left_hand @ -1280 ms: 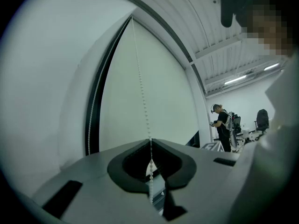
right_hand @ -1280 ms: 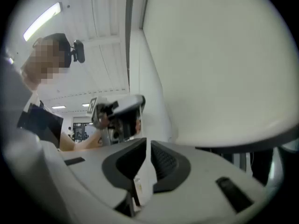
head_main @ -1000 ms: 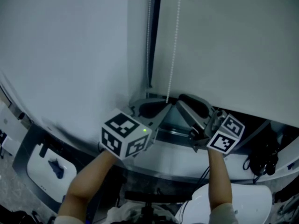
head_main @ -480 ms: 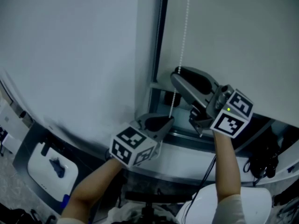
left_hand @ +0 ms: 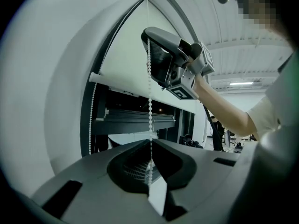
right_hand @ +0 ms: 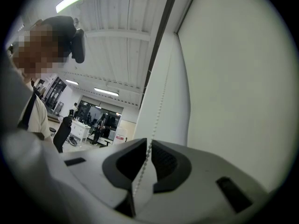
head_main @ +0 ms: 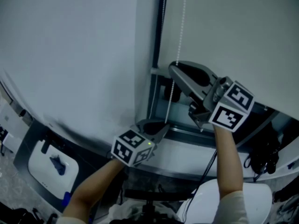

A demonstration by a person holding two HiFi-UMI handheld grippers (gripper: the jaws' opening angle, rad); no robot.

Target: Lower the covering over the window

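Working the bead chain (head_main: 172, 94) hand over hand. Holds it pinched in the left gripper (head_main: 160, 125), jaws all but shut, now sunk lower than a second ago. Has raised the right gripper (head_main: 174, 69) to 1 o'clock of the left and just closed its jaws on the chain, leaving only a bead-wide gap. Leaves the blind (head_main: 233, 36) over the upper window only, with dark opening at its 6 o'clock, above the sill (head_main: 196, 148). Probably sets up the next downward pull from the fresh high grip.
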